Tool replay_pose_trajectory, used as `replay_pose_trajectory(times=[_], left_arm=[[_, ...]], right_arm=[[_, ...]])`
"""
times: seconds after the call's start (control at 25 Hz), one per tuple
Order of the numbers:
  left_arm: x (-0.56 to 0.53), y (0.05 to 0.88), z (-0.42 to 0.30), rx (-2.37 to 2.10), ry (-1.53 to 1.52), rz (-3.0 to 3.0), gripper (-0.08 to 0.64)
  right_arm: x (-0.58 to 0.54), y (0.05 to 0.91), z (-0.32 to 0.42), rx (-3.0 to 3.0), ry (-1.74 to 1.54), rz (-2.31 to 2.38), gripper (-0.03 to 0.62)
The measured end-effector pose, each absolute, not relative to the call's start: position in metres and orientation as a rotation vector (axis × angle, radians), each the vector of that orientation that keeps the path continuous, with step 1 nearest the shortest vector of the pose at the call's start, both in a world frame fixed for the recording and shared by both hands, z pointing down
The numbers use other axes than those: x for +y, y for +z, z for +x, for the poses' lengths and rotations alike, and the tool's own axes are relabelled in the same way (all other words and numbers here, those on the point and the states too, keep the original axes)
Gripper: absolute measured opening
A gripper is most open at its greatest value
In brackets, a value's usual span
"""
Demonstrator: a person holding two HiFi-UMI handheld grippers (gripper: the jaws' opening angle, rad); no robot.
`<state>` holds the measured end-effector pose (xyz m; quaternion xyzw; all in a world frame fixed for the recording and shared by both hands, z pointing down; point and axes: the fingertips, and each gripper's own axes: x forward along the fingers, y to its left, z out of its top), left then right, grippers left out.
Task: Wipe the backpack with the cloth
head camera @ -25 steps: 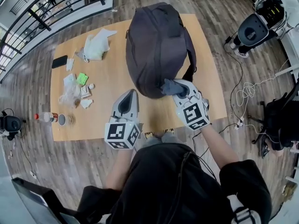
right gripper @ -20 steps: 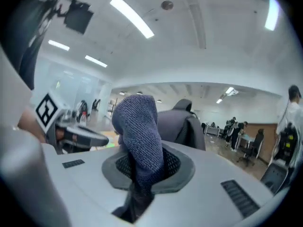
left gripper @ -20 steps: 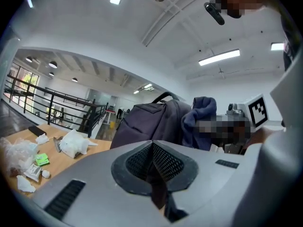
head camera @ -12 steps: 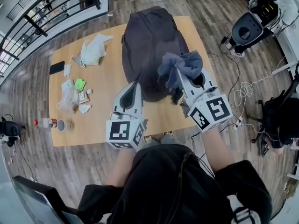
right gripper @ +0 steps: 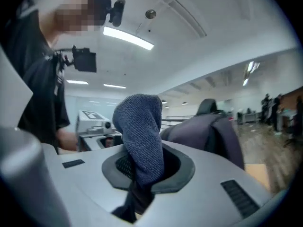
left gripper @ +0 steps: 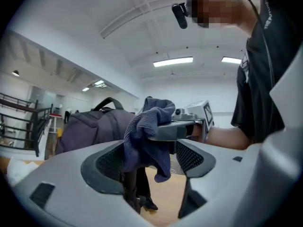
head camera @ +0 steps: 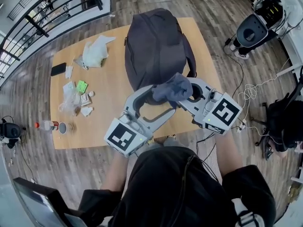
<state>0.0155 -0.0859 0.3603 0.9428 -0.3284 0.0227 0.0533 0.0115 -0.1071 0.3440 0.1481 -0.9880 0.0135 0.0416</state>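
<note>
Blue-grey knit, that's the cloth, up in the air at six o'clock of the dark backpack, clear of it. The pack lies on the wooden table.

Head view: the right gripper reaches in from three o'clock and the left gripper from seven, its jaws spread around the cloth. Only here can you see how close all this hangs to the table's near edge.

Left gripper view: its jaws have just been opening and stand wide. The cloth dangles between them with neither pad touching it, a gap no other view shows. The backpack sits at nine o'clock.

Right gripper view: clenched on the cloth, fabric bunched above the pinch, and only here is that bite plain. The backpack is at three o'clock.

The risk, I'd say, is the right letting go before the left bites, so the cloth drops, maybe past the edge. Or the left could clamp the other gripper's jaw tip rather than fabric, which would make a weak hold for wiping.
</note>
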Motion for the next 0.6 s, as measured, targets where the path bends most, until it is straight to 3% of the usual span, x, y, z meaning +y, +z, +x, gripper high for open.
replay_pose_trajectory(times=[0.32,0.48,0.56,0.6], left_arm=[[-0.049,0.35,0.047,-0.609,0.154,3.104,0.337],[-0.056,0.363,0.052,-0.686,0.245,3.067,0.326],[-0.063,0.372,0.047,-0.752,0.244,3.006,0.16],[-0.063,0.374,0.045,-0.75,0.219,2.971,0.127]], right_arm=[[-0.052,0.316,0.005,-3.134,0.32,-0.369,0.049],[-0.054,0.324,-0.004,-3.088,0.273,-0.305,0.049],[-0.057,0.332,-0.005,-3.052,0.283,-0.262,0.049],[-0.056,0.335,-0.005,-3.04,0.287,-0.262,0.051]])
